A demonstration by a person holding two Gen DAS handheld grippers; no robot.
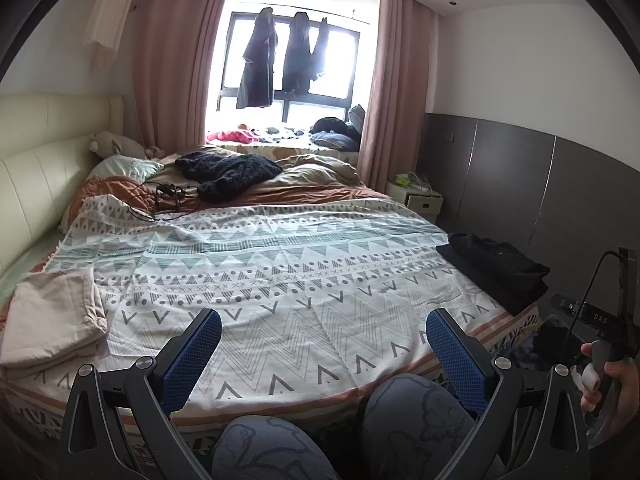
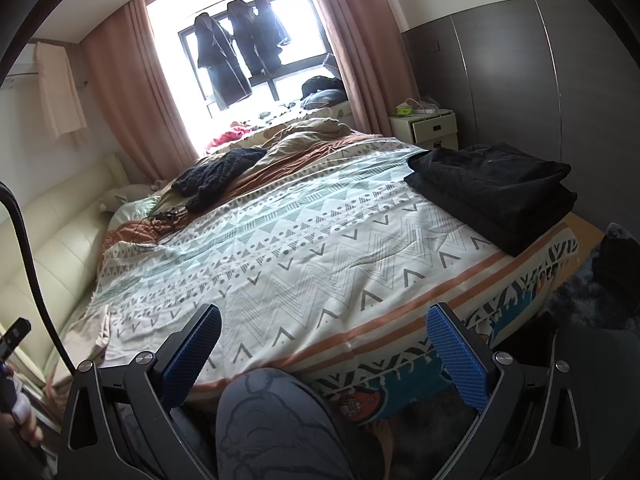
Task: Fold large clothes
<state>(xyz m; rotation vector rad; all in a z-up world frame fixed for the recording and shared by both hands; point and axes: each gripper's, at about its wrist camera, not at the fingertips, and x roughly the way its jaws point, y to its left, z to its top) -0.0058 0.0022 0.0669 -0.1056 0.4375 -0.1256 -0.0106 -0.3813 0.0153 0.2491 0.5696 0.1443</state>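
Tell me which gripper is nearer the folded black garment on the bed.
Right. The right gripper is over the bed's near edge with the folded black garment ahead-right; the left gripper sits further left, garment far right.

Ahead of the left gripper lies the patterned bedspread; a folded pale cloth sits to its left, a folded dark stack to its right, a knitted garment far beyond.
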